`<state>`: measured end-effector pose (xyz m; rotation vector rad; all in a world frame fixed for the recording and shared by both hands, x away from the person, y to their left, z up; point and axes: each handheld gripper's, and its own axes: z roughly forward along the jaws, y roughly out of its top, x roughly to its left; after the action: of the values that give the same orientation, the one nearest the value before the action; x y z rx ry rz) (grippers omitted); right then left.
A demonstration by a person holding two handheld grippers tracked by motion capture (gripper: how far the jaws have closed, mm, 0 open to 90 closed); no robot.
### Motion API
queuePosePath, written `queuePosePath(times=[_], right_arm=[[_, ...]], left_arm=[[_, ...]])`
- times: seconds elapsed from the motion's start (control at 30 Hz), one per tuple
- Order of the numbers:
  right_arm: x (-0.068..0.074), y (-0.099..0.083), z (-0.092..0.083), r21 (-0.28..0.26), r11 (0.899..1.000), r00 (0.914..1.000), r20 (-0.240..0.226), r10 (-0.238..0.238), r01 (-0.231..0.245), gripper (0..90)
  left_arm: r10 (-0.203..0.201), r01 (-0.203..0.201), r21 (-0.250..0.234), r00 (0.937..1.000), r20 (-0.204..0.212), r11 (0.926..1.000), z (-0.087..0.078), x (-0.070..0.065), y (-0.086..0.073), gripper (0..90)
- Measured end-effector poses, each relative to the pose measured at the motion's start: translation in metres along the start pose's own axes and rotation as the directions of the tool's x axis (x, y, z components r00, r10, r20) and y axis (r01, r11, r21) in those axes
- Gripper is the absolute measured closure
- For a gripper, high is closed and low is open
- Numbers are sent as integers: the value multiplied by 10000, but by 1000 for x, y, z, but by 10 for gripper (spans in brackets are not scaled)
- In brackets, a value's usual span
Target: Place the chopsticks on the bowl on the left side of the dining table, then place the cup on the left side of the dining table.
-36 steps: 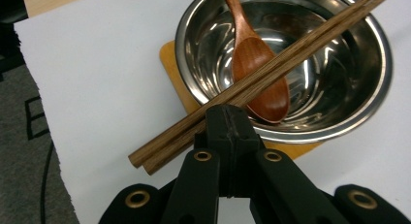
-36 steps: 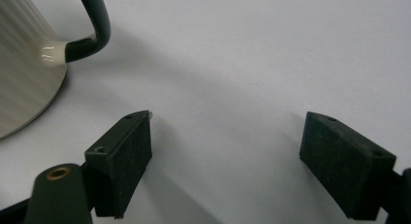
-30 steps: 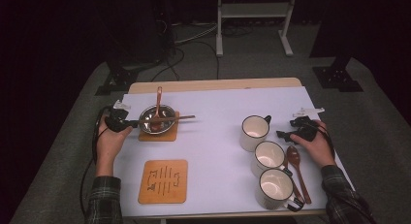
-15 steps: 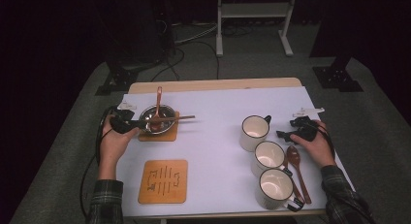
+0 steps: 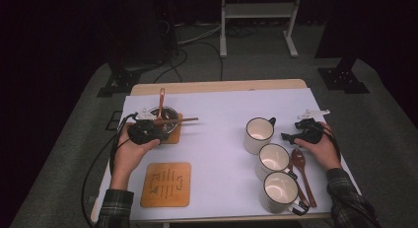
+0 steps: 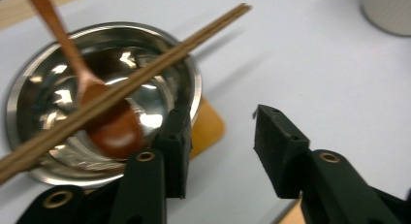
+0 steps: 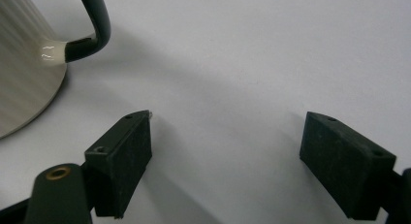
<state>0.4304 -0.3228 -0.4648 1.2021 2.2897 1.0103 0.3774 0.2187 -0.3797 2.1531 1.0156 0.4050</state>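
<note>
1. I see the white rectangular table (image 5: 217,154) bare across its middle; both hands sit near its side edges.
2. The round steel bowl (image 6: 102,95) on its wooden coaster carries wooden chopsticks (image 6: 145,73) across the rim and a brown spoon (image 6: 104,122) inside.
3. My left gripper (image 6: 220,151) has just been opening: jaws part-open, empty, bowl rim just beyond one jaw.
4. My right gripper (image 7: 225,161) gapes wide, empty, beside a cream mug (image 7: 24,64).

High view overlooks table (image 5: 217,119); gripper views sit close above it.
</note>
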Motion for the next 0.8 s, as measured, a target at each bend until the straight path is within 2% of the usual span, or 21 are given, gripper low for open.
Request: queuePosePath(times=[0.03,0.07,0.27,0.5,0.67,0.73,0.77,0.8], right_arm=[[0,0,0,3,10000,10000,-1,3,-3,173],[0,0,0,0,10000,10000,-8,5,-5,173],[0,0,0,8,10000,10000,-16,13,-13,172],[0,0,0,3,10000,10000,-29,15,-15,172],[0,0,0,9,10000,10000,-27,23,-23,172],[0,0,0,7,10000,10000,-31,18,-18,172],[0,0,0,7,10000,10000,-31,18,-18,172],[0,0,0,9,10000,10000,-39,30,-30,172]], left_arm=[[0,0,0,10000,0,10000,0,0,0,533],[79,-79,31,10000,57,10000,3,-8,0,517],[406,-412,192,9987,315,9990,11,-28,0,420],[717,-729,154,9952,661,9972,24,-54,1,292],[1011,-1035,229,9910,875,9944,36,-68,0,233],[1320,-1372,442,9857,1044,9896,48,-76,-3,207],[1320,-1372,442,9857,1044,9896,48,-76,-3,194],[1369,-1445,608,9840,1143,9876,55,-82,-4,185]])
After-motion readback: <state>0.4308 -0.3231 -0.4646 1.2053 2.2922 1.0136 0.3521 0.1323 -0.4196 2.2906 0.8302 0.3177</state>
